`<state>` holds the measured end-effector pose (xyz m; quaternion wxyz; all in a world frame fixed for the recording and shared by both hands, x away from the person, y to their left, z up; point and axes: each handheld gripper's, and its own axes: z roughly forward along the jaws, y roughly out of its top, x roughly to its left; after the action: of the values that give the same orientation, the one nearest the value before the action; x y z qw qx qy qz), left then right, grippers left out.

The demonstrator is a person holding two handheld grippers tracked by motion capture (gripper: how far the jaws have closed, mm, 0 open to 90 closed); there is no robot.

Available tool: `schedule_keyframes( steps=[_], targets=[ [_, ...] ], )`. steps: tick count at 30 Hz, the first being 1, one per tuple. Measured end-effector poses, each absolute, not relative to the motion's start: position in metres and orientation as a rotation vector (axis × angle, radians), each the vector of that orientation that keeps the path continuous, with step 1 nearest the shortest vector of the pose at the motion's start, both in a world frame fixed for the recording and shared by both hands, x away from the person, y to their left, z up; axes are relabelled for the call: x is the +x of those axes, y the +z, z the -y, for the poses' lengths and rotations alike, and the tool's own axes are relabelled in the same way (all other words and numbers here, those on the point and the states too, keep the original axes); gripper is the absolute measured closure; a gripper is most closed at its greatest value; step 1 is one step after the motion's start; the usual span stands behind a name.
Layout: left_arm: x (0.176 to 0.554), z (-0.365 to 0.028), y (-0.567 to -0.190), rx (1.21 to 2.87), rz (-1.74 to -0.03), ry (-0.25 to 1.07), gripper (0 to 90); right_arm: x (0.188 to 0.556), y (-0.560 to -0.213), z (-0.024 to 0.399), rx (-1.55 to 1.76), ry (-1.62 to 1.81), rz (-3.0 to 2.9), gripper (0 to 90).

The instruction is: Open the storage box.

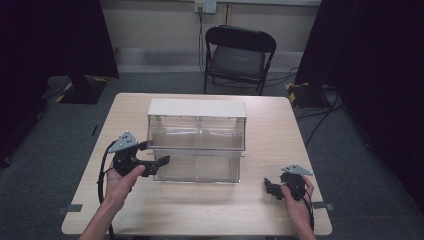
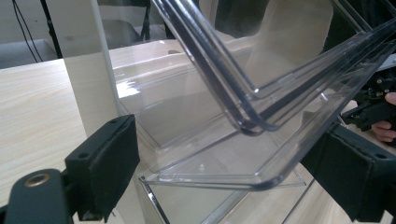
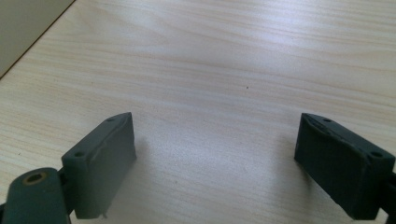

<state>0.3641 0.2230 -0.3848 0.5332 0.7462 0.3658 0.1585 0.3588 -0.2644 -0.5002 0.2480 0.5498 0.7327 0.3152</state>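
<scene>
A dim room with a grey floor, dark curtains at both sides and a black folding chair (image 1: 239, 56) at the top centre lies behind a pale wooden table (image 1: 200, 210). In the middle of the high view stands a clear plastic drawer unit (image 1: 197, 131) with a white top, its long axis running left to right across the frame and its open front facing the bottom edge. The lower drawer (image 1: 197, 167) is pulled out toward the person.

The left gripper (image 1: 150, 161) sits just left of that drawer's front corner. The left gripper view adds what the high view cannot: the jaws stand wide apart on either side of the tilted clear drawer rim (image 2: 261, 140), with contact unclear.

The right gripper (image 1: 274, 187), at lower right and well apart from the unit, has its jaws spread wide over bare wood, holding nothing.
</scene>
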Motion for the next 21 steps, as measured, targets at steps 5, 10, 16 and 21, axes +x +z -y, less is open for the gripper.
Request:
schedule_keyframes(
  steps=[5, 10, 16, 21],
  targets=[
    [0.3642, -0.2230, -0.3845, 1.781, -0.870, 0.377, 12.1, 0.3588, -0.5002, 0.2645, 1.498, 0.859, -1.997, 11.6],
    [0.3652, -0.2238, -0.3845, 1.786, -0.865, 0.374, 11.9, 0.3589, -0.5002, 0.2644, 1.498, 0.859, -1.997, 11.6],
    [0.3650, -0.2235, -0.3845, 1.784, -0.867, 0.372, 11.8, 0.3589, -0.5002, 0.2645, 1.498, 0.859, -1.997, 11.6],
    [0.3652, -0.2236, -0.3845, 1.784, -0.865, 0.373, 11.8, 0.3589, -0.5002, 0.2644, 1.498, 0.859, -1.997, 11.6]
  ],
)
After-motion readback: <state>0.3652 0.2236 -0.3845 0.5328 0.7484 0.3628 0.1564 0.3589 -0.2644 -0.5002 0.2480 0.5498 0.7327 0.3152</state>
